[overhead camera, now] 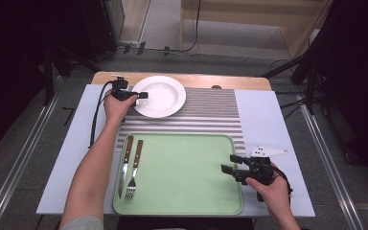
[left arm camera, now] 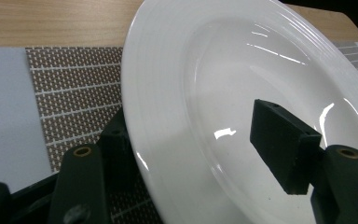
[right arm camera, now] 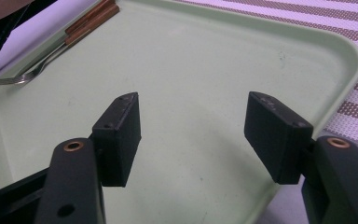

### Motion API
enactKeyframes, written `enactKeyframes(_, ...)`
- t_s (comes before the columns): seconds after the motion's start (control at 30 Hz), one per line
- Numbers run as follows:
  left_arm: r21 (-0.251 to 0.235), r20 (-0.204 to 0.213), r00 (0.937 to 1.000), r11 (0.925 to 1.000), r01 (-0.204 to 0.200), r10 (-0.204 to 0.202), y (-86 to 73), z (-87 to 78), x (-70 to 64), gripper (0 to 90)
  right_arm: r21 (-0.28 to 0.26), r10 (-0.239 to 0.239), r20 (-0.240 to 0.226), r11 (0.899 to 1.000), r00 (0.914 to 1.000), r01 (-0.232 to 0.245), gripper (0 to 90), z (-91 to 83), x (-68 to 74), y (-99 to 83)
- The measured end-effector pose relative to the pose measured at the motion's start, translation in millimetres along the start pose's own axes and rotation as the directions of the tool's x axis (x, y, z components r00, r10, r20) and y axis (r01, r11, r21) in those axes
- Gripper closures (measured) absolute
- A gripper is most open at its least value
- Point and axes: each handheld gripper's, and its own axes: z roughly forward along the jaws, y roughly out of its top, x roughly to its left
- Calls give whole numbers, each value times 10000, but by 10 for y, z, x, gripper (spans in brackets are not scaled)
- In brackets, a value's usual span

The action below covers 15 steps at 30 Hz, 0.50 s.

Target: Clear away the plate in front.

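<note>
A white deep plate (overhead camera: 160,96) (left arm camera: 223,93) rests on a striped placemat (overhead camera: 211,110) at the back of the table. My left gripper (overhead camera: 141,95) (left arm camera: 193,121) is open at the plate's left rim, one jaw outside and below the rim, the other over the bowl. A green tray (overhead camera: 187,167) (right arm camera: 205,60) lies in front, with a wooden-handled knife (overhead camera: 124,165) and fork (overhead camera: 133,170) (right arm camera: 32,70) side by side at its left. My right gripper (overhead camera: 228,163) (right arm camera: 193,109) hovers open over the tray's right edge, with nothing between its jaws.
The placemat (left arm camera: 74,93) (right arm camera: 354,84) lies on a pale board (overhead camera: 268,120) over a wooden table. A black cable (overhead camera: 95,115) trails from the left gripper along the table's left side. Dark stands and floor cables ring the table.
</note>
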Motion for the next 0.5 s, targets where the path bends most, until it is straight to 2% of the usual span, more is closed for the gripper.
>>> enactKeyframes(0.07, -283, -70, 10000, 9996, -62, 60, -39, 6, -11, 352, -3, -19, 3, 10000, 10000, 19, 353, 10, 0, 1)
enactKeyframes(0.13, -354, -185, 9997, 9992, -175, 168, -52, 11, -24, 353, 23, -67, -17, 10000, 10000, 67, 353, 20, 5, 3)
enactKeyframes(0.33, -700, -637, 9979, 9974, -153, 108, -97, 25, -71, 364, 89, -56, -23, 9999, 10000, 56, 353, 28, 17, 3)
enactKeyframes(0.4, -871, -834, 9962, 9960, 183, -256, -108, 23, -80, 400, 52, -78, -21, 10000, 10000, 78, 353, 28, 11, 6)
enactKeyframes(0.5, -1026, -849, 9948, 9936, 476, -564, -116, 21, -72, 441, 56, -76, -35, 10000, 10000, 77, 353, 32, 12, 7)
